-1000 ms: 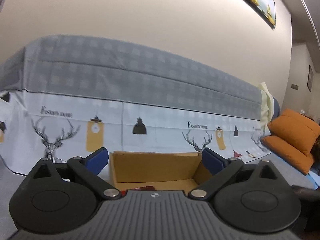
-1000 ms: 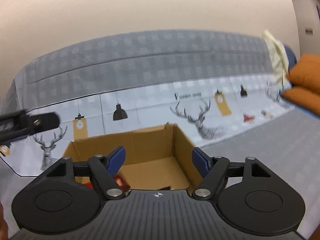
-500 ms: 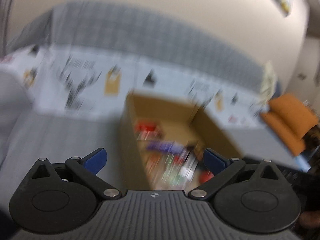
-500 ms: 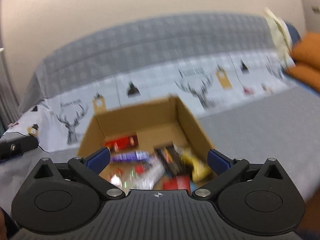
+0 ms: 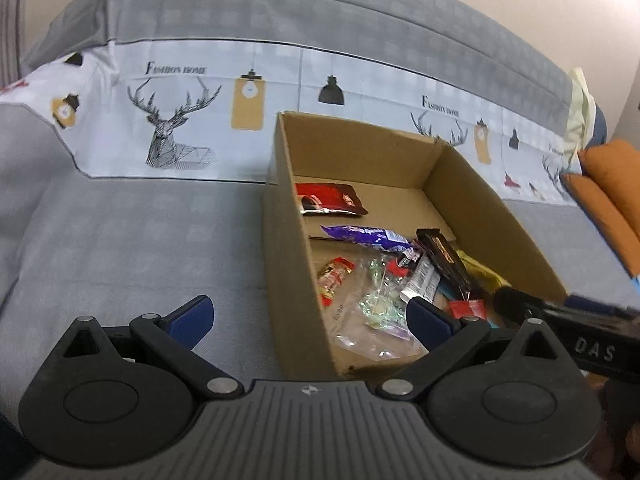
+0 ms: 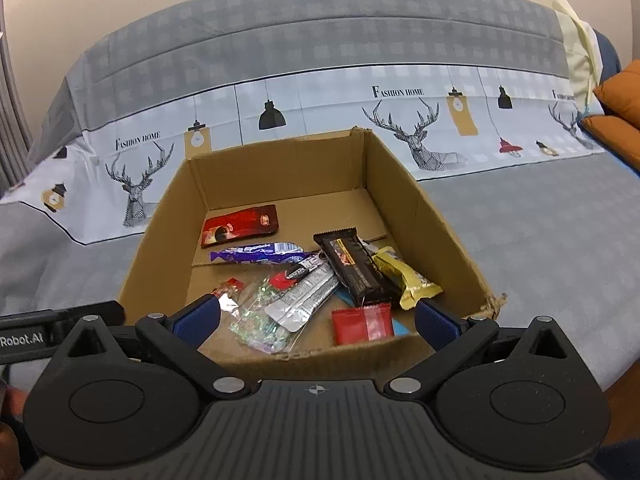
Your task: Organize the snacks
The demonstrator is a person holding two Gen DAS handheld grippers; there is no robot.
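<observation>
Left wrist view, tongs: the left tongs (image 5: 308,322) stand wide with nothing between the pads; the left pad sits over the grey bed cover (image 5: 132,236), the right pad over the box interior, so the near left wall of the cardboard box (image 5: 294,280) runs up between them.
Left wrist view, snacks: the pile lies right of centre in the frame, ahead and to the right of these tongs. Nearest their right pad are the clear crinkly bag (image 5: 378,304) and the silver wrapper (image 5: 422,282); the purple wrapper (image 5: 366,236) lies crosswise further up.
Left wrist view, other tool: the right tongs' black body enters from the lower right edge, beside the box's near right corner.
Right wrist view, tongs: the right tongs (image 6: 316,322) are spread fully, having just been opening, and hold nothing.
Right wrist view, snacks: the box opens straight ahead, centred between the pads. The small red packet (image 6: 362,324) lies just above the gap, slightly right; the dark bar (image 6: 352,268) runs its long axis up and to the left, with the yellow wrapper (image 6: 404,276) beside it on the right.
Nearer hand, judged: the right, which faces the heap squarely; the left would have to shift rightward over the wall.
Further snack: the red pouch (image 6: 240,226) lies apart, upper left of the box floor.
</observation>
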